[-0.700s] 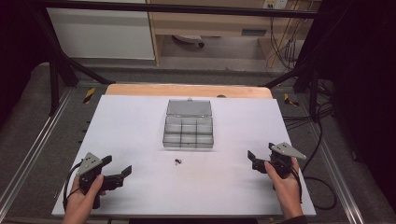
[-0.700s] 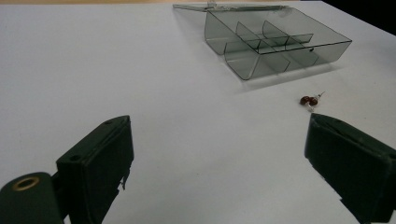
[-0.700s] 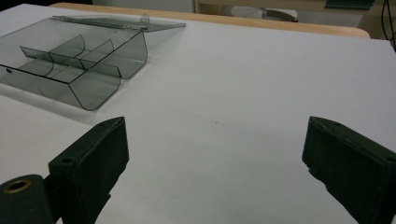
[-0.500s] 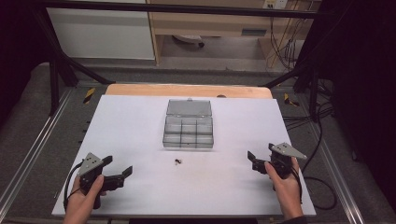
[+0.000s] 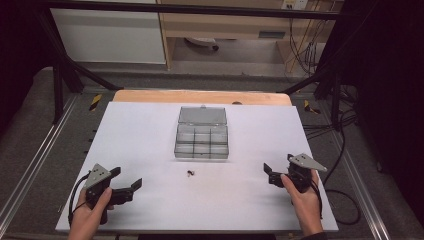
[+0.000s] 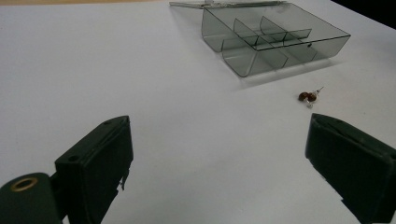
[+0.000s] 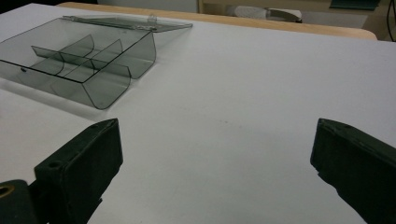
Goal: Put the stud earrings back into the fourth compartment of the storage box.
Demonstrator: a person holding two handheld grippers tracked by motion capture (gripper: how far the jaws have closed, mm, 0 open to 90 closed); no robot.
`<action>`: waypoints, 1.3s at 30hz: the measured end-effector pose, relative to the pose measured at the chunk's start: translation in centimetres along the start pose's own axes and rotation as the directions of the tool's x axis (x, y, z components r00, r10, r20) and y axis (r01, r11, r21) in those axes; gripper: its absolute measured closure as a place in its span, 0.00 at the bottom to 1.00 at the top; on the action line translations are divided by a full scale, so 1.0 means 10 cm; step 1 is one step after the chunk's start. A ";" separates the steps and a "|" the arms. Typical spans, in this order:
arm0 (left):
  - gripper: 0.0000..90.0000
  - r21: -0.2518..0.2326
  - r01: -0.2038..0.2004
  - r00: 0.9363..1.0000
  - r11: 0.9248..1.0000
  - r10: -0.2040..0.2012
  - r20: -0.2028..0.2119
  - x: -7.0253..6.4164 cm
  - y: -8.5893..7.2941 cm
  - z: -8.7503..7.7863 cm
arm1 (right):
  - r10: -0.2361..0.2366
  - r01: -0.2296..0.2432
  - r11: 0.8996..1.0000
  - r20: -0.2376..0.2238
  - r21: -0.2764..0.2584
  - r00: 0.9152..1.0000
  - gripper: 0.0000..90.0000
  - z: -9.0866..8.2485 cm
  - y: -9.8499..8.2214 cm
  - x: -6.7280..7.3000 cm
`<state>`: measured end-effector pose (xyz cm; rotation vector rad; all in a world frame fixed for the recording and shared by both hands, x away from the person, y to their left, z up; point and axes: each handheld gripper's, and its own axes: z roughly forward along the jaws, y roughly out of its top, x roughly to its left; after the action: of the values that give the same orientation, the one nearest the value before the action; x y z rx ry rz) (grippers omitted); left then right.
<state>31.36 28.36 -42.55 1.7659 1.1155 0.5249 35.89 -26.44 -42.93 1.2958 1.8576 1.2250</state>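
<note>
A: Where do the grippers sit?
B: The left gripper (image 5: 131,189) rests low at the counter's (image 5: 150,130) near left corner, the right gripper (image 5: 268,173) at its near right; both have their fingers spread wide with nothing between them.
A: And the small brown piece (image 5: 190,173)?
B: It lies on the counter between them, just in front of the clear compartment box (image 5: 202,141), whose lid is open.

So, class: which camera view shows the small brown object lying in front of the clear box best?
The left gripper view: there the small brown object looks largest, with rounded brown parts and a thin metal pin, just beyond the open claw. The high view shows it as a tiny dark speck near the clear box.
</note>
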 end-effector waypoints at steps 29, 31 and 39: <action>0.09 0.046 -0.032 0.999 0.998 0.033 -0.014 0.00 -0.02 0.02 | 0.024 -0.014 0.998 -0.153 0.068 0.988 0.04 0.09 0.04 0.44; 0.09 0.047 -0.033 0.999 0.998 0.033 -0.014 0.00 -0.02 0.02 | 0.032 -0.019 0.997 -0.164 0.076 0.986 0.04 0.10 0.04 0.46; 0.09 0.048 -0.034 0.999 0.998 0.034 -0.013 0.00 -0.02 0.02 | 0.036 -0.007 0.991 -0.209 0.136 0.977 0.05 0.14 0.02 0.66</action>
<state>31.42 28.25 -42.81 1.8277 1.1172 0.5358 34.69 -19.76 -42.96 1.3017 2.1138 1.3116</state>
